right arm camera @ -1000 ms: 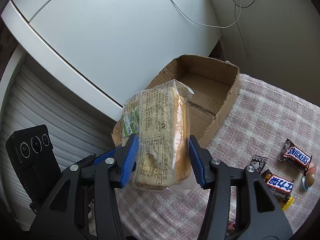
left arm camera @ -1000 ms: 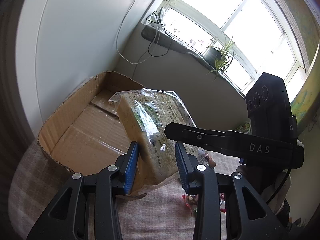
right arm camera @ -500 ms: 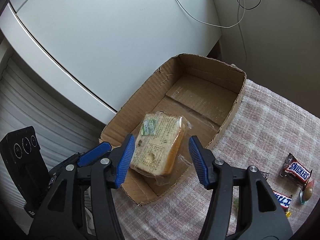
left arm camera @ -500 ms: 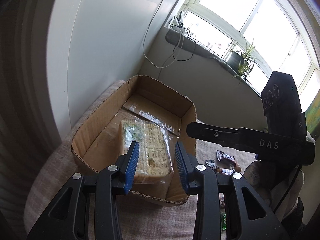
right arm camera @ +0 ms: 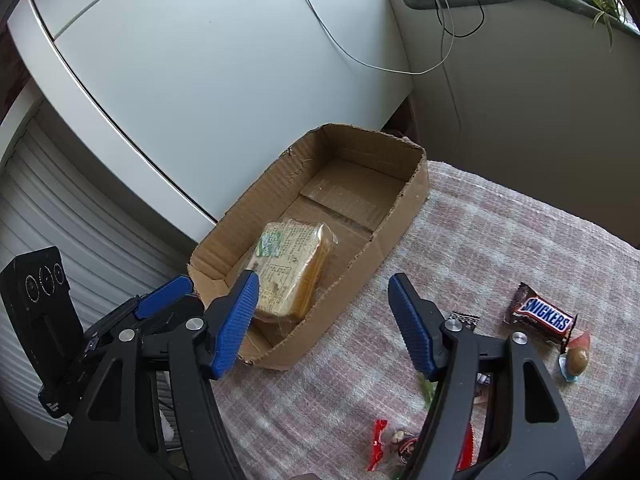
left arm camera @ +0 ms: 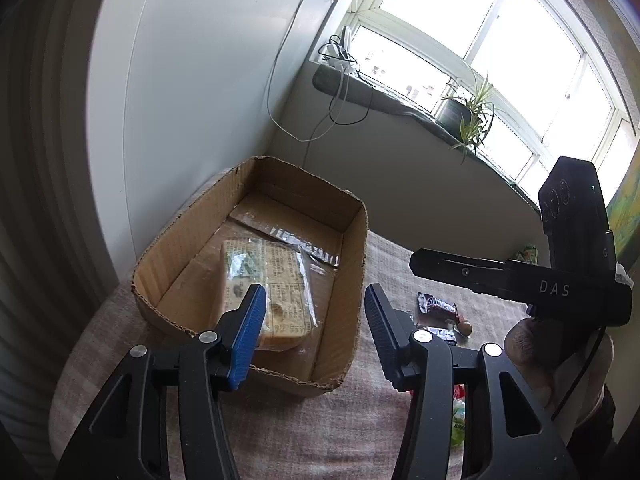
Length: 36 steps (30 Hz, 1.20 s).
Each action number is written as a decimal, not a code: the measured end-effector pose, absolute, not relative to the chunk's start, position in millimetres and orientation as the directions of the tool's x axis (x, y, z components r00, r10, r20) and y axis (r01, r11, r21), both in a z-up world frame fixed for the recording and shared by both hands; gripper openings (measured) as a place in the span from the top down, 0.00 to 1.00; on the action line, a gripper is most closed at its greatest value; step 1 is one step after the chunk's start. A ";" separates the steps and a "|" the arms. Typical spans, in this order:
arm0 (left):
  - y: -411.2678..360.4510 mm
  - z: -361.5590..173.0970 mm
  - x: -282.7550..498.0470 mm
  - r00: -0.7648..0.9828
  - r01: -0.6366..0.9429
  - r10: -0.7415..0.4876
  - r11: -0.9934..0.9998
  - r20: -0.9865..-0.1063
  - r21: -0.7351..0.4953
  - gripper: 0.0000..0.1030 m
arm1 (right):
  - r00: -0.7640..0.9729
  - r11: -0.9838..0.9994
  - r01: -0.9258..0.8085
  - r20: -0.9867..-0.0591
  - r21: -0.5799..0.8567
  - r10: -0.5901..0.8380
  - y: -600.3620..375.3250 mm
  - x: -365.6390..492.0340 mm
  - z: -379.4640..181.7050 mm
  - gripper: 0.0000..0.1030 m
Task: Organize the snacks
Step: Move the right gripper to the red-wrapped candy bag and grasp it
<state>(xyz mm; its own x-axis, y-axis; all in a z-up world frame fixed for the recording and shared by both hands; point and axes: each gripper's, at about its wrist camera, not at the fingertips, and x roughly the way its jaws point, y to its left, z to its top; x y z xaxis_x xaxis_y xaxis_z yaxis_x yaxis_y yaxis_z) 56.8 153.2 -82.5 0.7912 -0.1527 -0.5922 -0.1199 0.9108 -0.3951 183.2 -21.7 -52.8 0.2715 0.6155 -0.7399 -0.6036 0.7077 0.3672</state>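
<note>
Right wrist view, cardboard box [right arm camera: 404, 196] holding bagged bread [right arm camera: 292, 268], right gripper [right arm camera: 324, 320] and left gripper [left arm camera: 312, 328] just spread, both empty

Left tongs [left arm camera: 314, 330] and right tongs [right arm camera: 324, 322] side by side, jaws just parted, empty.

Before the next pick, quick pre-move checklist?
1. Bread pack lies in the cardboard box: ok.
2. Left hand-held gripper just opened, nothing between its pads: ok.
3. Right hand-held gripper just opened, nothing held: ok.
4. Box still has free floor at its far end: ok.
5. Snickers bar lies loose on the cloth, in the clear: ok.
6. Small sweets under the right hand-held gripper are partly hidden: cannot tell.
</note>
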 end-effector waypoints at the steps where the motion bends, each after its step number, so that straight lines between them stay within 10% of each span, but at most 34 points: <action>1: 149.2 -81.4 55.5 0.791 -0.111 -0.155 0.915 -0.592 -0.389 0.50 | 0.285 0.714 -0.604 -0.740 0.355 0.609 -27.3 181.1 -51.8 0.27; 23: 49.8 -102.3 54.8 0.680 0.109 -0.319 0.934 -0.660 -0.339 0.48 | 0.433 0.866 -0.485 -0.826 0.124 0.361 -175.1 131.1 -90.6 0.24; 36: -1.7 -122.7 68.3 0.595 0.250 -0.303 0.950 -0.745 -0.187 0.48 | 0.307 0.904 -0.324 -0.873 0.279 0.380 -217.6 124.8 -139.4 0.17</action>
<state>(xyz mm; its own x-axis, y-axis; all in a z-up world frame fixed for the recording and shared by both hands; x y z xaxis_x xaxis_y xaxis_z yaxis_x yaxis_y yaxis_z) 68.3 -1.7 -122.7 0.5947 -0.3031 -0.7446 0.2498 0.9500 -0.1872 124.8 -217.6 -139.4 0.3070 0.3799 -0.8726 -0.3243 0.9038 0.2794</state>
